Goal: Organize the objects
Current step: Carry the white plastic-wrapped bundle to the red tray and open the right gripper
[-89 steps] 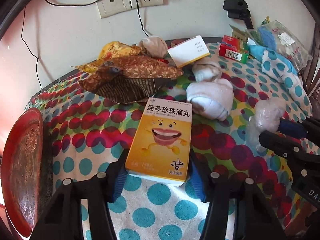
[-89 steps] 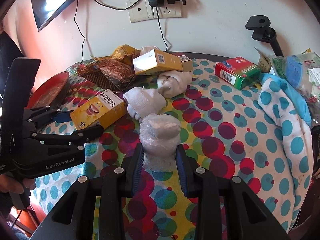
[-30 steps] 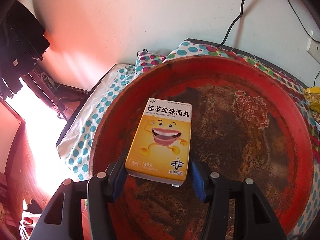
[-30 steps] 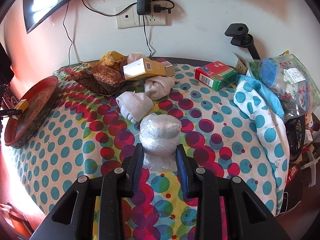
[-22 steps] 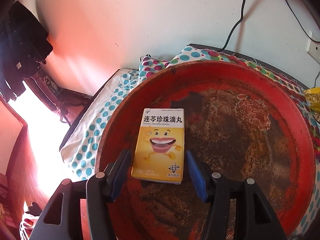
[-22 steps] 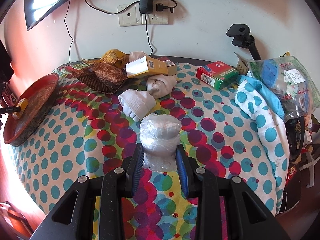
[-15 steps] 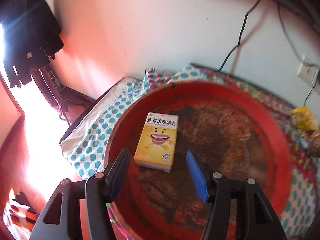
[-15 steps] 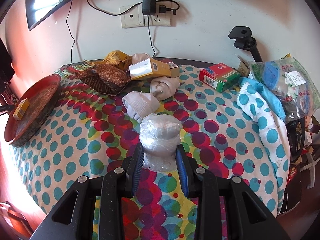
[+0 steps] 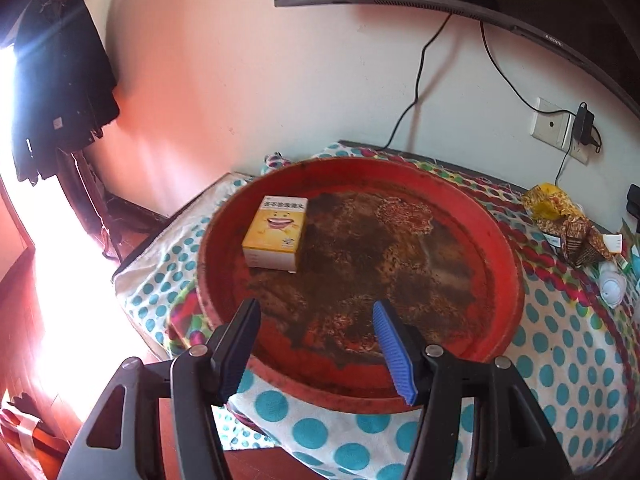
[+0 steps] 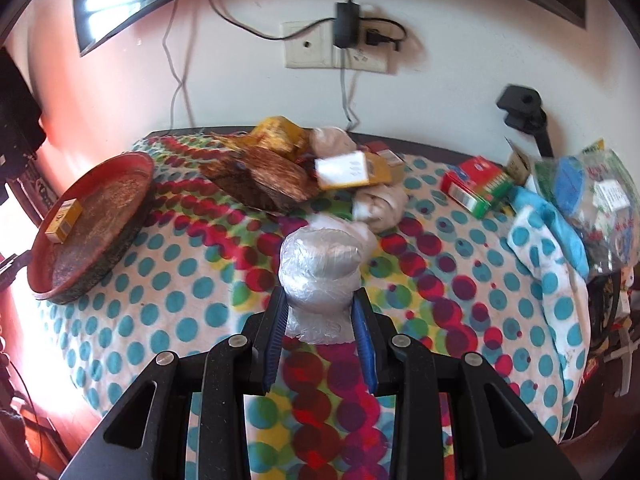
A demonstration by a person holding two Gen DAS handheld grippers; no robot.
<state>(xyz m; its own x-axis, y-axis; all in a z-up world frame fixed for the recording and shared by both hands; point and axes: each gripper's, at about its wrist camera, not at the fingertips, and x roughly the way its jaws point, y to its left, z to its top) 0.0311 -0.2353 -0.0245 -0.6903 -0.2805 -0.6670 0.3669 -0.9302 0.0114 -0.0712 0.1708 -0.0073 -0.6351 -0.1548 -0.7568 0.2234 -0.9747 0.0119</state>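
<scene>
Left wrist view: the left gripper is seen spread wide with nothing between its fingers, held above the near rim of the red tray. The yellow medicine box lies flat inside the tray, on the tray's left part, well apart from the fingers. The tray rests on the polka-dot cloth that covers the table. To the right of the tray, a brown snack bag and a white sock bundle are seen at the picture edge. A wall socket is mounted behind the tray. The right gripper is not shown here.

Right wrist view: the right gripper is closed on a plastic-wrapped bundle, which is pinched at its lower end and stands upright between the blue pads. The red tray is seen far to the left of the bundle, with the yellow medicine box near its left rim. Only this view shows the rest of the table: the brown snack bag behind the bundle, a white-and-yellow box beside the bag, a red-and-green box to the right, and a clear plastic bag at the far right. This picture is slightly blurred.
</scene>
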